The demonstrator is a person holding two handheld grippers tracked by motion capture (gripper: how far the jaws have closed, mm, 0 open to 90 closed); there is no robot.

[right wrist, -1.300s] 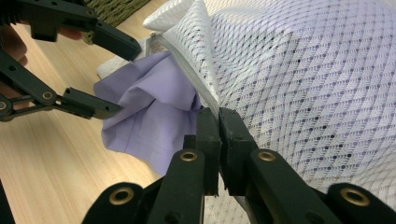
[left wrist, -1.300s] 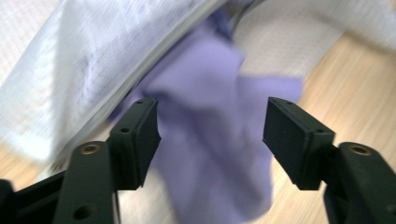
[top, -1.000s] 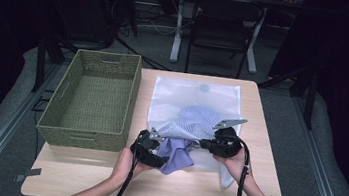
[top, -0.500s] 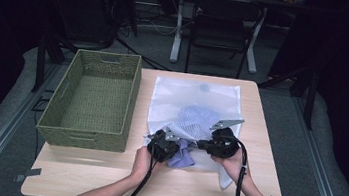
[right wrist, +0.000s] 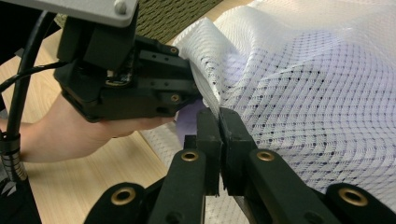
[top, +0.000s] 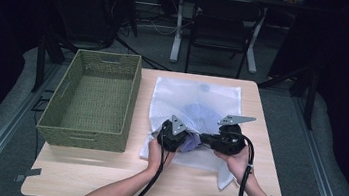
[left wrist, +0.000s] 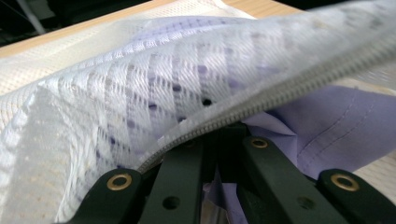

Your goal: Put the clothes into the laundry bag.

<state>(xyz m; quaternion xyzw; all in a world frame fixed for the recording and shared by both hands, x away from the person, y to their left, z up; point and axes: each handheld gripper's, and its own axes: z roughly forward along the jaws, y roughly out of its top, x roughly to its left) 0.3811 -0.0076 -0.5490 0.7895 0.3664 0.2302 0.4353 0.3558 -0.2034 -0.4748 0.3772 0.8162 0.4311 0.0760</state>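
- Two grippers work at the near edge of a white mesh zip-up laundry bag, which lies flat on the light wooden table just right of the empty green woven basket; a pale lilac garment sits inside the bag and pokes out at its open mouth.
- The right gripper has its jaws pressed together on the bag's upper mesh layer, near the zip edge, lifting it off the table.
- The left gripper has just been closing; in the left gripper view its jaws stand together under the raised grey zip edge, with lilac cloth bunched around them, so I judge it pinches the garment.
- The step in hand looks like getting the garment through the mouth of the bag.
- To do it well, keep the right grip firm and high so that the opening stays wide and the zip teeth stay off the cloth.
- Move the left gripper low and level, straight along the opening, not upward into the mesh.
- Check that only lilac cloth, not mesh, lies between the left jaws; a shared pinch would drag the whole bag.
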